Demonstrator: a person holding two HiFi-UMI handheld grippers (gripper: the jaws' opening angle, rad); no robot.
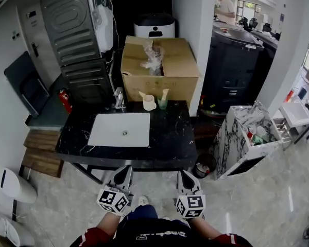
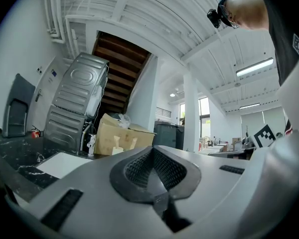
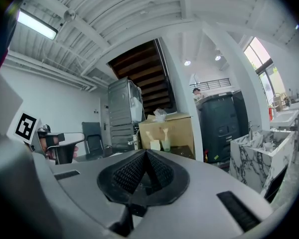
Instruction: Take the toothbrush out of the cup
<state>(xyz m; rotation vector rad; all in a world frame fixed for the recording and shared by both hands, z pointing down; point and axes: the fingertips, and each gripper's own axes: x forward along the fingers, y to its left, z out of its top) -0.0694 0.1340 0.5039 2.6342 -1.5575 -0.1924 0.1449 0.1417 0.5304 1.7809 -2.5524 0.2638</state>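
At the back of the black marble counter (image 1: 170,138) stand a cream mug (image 1: 149,103) and a clear greenish cup (image 1: 162,103). A pale toothbrush stands upright in each. Both show small in the left gripper view, mug (image 2: 117,150), and in the right gripper view, mug (image 3: 155,145) and cup (image 3: 165,144). My left gripper (image 1: 124,174) and right gripper (image 1: 184,177) hover side by side in front of the counter's near edge, well short of the cups. Both are shut and hold nothing, left (image 2: 152,151), right (image 3: 145,153).
A white sink (image 1: 121,129) with a faucet (image 1: 118,98) fills the counter's left half. A cardboard box (image 1: 159,63) stands behind the cups. A white marble cabinet (image 1: 247,138) and a bin (image 1: 203,166) sit to the right. A person (image 1: 225,6) stands far back.
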